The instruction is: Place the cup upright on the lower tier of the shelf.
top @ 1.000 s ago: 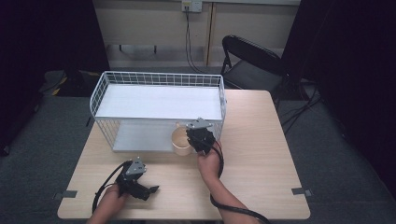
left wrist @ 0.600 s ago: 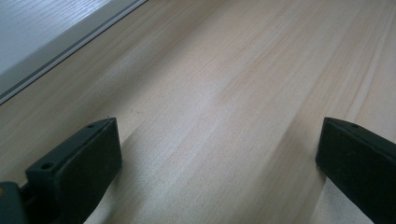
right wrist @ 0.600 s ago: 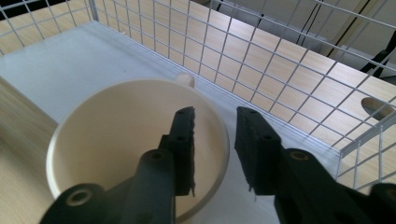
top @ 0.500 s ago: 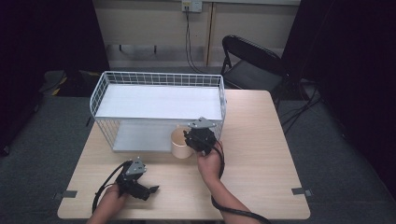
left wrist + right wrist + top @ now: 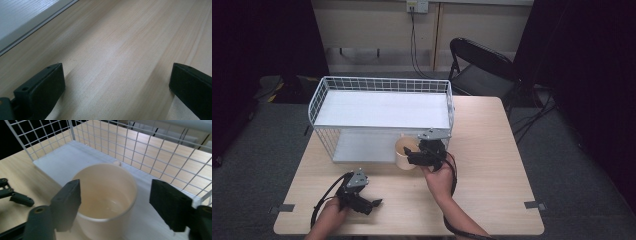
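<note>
The cup [image 5: 105, 197] stands on the table [image 5: 492, 150] at the open front of the wire rack [image 5: 382, 107] — apparently not yet placed. Right tongs [image 5: 412, 159] straddle it, jaws wide, gripping nothing; left tongs [image 5: 371, 204] rest open and empty.

My left hand-held gripper [image 5: 373, 202] sits low near me, jaws spread wide. My right hand-held gripper [image 5: 410, 157] is extended forward, jaws apart, gripping nothing.

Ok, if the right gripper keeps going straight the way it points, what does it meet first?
The cream mug: it stands right between the open jaws of the right gripper. Behind it rises the white wire basket's mesh wall, though depth is hard to judge.
</note>
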`<action>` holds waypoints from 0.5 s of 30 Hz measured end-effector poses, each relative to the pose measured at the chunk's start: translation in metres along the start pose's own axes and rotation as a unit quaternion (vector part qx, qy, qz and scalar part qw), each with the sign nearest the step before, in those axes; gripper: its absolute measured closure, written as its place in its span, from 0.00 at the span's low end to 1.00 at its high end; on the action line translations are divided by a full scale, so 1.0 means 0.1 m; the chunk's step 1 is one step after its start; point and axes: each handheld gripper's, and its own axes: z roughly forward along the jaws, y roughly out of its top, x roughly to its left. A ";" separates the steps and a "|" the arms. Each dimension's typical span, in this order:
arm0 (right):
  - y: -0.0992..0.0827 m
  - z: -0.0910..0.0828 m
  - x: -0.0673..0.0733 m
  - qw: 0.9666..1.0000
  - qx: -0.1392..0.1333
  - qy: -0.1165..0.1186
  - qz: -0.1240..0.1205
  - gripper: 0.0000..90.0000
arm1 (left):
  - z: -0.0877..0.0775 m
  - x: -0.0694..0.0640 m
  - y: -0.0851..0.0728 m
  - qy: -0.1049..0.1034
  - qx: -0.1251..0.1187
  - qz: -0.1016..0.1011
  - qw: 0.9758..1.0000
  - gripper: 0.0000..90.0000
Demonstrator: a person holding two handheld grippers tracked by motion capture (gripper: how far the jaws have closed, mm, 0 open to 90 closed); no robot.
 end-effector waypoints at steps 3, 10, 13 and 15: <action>-0.01 -0.02 0.01 1.000 0.004 -0.002 0.000 0.24 | 0.00 0.00 0.00 0.000 0.000 0.000 1.000 0.00; -0.07 -0.06 0.03 1.000 0.003 0.014 0.007 0.18 | 0.00 0.00 0.00 0.000 0.000 0.000 1.000 0.00; -0.11 -0.07 0.05 1.000 0.005 0.015 0.005 0.17 | 0.00 0.00 0.00 0.000 0.000 0.000 1.000 0.00; -0.13 -0.07 0.05 1.000 0.008 0.017 0.007 0.16 | 0.00 0.00 0.00 0.000 0.000 0.000 1.000 0.00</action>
